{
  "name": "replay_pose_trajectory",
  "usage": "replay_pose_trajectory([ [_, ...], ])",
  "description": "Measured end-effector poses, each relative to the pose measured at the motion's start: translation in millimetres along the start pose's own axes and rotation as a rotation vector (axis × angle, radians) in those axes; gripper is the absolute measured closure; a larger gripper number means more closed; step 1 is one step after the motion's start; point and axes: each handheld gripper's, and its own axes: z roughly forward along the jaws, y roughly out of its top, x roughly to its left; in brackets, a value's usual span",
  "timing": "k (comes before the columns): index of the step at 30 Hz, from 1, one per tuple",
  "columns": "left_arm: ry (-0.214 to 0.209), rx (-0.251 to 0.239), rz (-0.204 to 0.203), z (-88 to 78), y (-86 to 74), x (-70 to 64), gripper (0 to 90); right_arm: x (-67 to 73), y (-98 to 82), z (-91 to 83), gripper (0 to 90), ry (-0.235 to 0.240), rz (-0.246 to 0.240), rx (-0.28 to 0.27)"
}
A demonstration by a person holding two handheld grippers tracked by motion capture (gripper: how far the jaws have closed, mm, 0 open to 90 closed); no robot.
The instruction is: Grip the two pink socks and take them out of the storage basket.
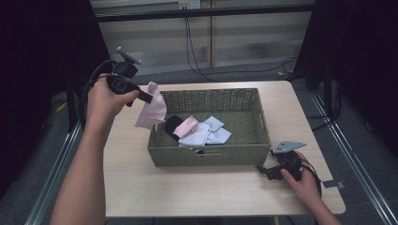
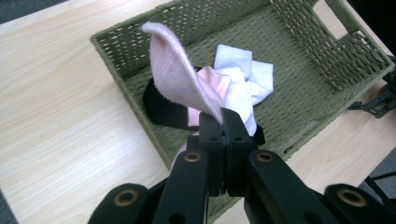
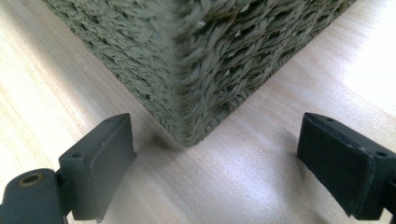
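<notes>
Holding a pink cloth [image 1: 151, 110] pinched between closed jaws, the left gripper [image 1: 146, 97] sits raised above the basket's [image 1: 209, 157] left end; the cloth hangs over the rim, clear of the table [image 1: 187, 187]. Inside the basket lie white cloths [image 1: 206, 133], another pink piece [image 1: 186, 126] and a black item [image 1: 172, 125]. Right gripper [image 1: 270, 171] rests on the table beside the basket's near right corner, jaws wide apart, holding nothing.
</notes>
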Motion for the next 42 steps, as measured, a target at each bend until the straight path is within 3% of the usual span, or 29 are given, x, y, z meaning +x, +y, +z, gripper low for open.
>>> replay_pose_trajectory([
  [20, 0.049, 0.005, -0.047, -12.1, -28.9, 28.7, 88.8, 0.1, -0.1, 0.2, 10.2, -0.001, 0.001, -0.002],
  [32, 0.065, 0.027, -0.092, 8.4, -56.3, 49.3, 88.6, 0.1, -0.1, 0.2, 10.2, -0.001, 0.001, -0.002],
  [42, 0.076, 0.046, -0.096, 22.5, -65.8, 54.6, 88.3, 0.1, -0.1, 0.2, 10.2, -0.001, 0.0, -0.002],
])
